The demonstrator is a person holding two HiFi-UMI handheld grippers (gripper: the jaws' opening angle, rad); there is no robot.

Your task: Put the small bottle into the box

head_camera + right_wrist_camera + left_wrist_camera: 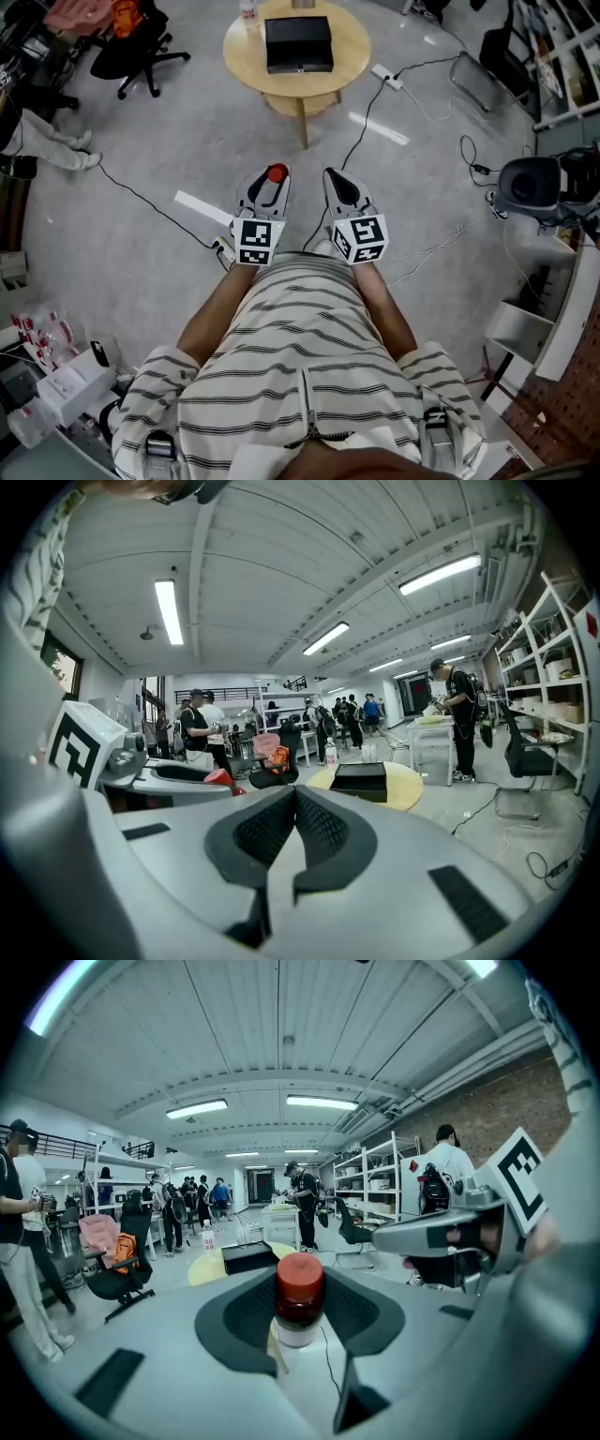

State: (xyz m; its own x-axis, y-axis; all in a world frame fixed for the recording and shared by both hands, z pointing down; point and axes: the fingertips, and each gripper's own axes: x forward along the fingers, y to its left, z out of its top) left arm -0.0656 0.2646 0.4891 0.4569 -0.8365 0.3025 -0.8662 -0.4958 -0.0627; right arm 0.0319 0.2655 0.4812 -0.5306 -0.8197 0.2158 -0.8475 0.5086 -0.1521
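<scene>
A small clear bottle with a red cap [277, 172] stands upright between the pads of my left gripper [273, 176], which is shut on it; in the left gripper view the small bottle [298, 1302] fills the gap between the jaws. My right gripper [335, 178] hangs beside it, shut, with its pads [267, 832] meeting and nothing between them. The black box [298, 44] lies on a round wooden table [349, 70] well ahead of both grippers, and the same box [361, 782] shows in the right gripper view.
A plastic water bottle [248, 14] stands on the table's far left edge. Black cables and a power strip [386, 77] run over the grey floor. An office chair [141, 47] stands far left. Several people stand further back, with shelves on the right.
</scene>
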